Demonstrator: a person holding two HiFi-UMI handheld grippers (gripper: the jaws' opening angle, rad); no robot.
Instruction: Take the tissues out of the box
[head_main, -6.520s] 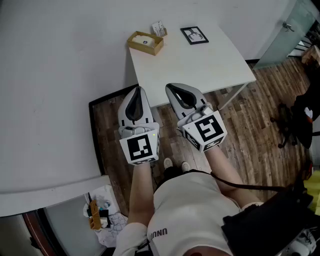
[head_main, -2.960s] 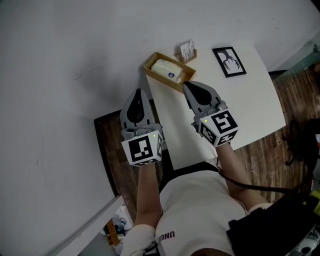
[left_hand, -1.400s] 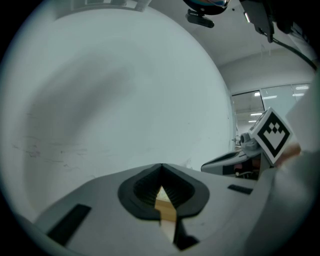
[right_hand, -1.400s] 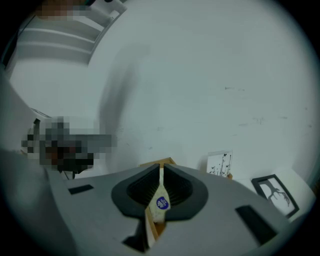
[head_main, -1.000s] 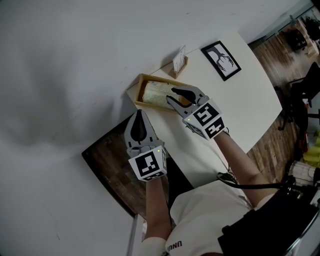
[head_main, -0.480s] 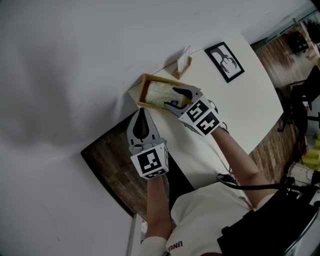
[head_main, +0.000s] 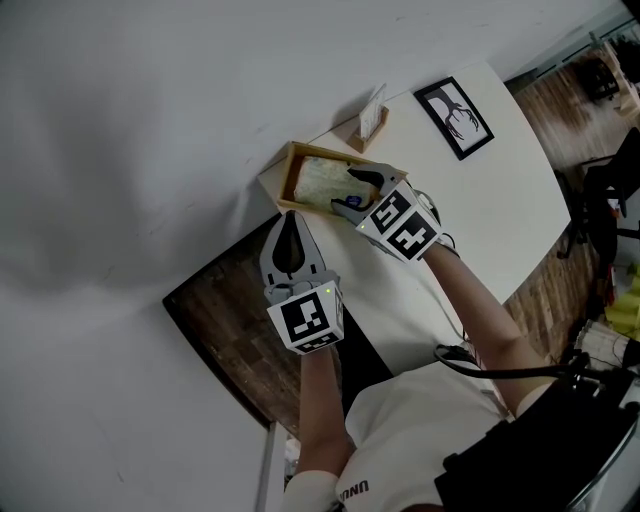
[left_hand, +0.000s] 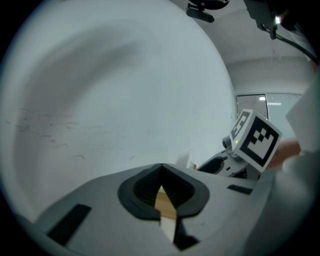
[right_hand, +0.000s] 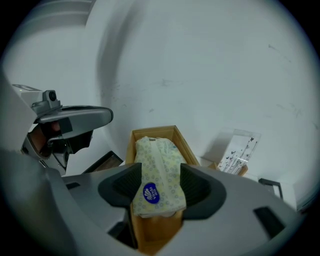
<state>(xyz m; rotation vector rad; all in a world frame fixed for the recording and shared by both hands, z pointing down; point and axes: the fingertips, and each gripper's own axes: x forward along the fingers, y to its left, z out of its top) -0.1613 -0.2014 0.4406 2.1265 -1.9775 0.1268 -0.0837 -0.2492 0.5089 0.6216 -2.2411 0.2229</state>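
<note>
An open wooden box (head_main: 288, 163) stands at the table's far left corner against the wall. In it lies a pale patterned tissue pack (head_main: 322, 181) with a blue round label. My right gripper (head_main: 352, 190) reaches down into the box. Its jaws are opening, and in the right gripper view the tissue pack (right_hand: 157, 170) lies between the two pads without being squeezed, above the box (right_hand: 151, 133). My left gripper (head_main: 290, 216) hovers off the table's left edge beside the box, shut and empty; in its own view the left gripper (left_hand: 161, 172) has its tips together.
A small card holder (head_main: 372, 112) stands by the wall just right of the box. A black framed picture (head_main: 454, 117) lies further right on the white table (head_main: 490, 220). The wall runs close behind the box. Dark wooden floor lies below the left gripper.
My right gripper has moved further over the box and lower, with its jaws spreading around the tissue pack. The left gripper has shifted slightly up toward the box.
</note>
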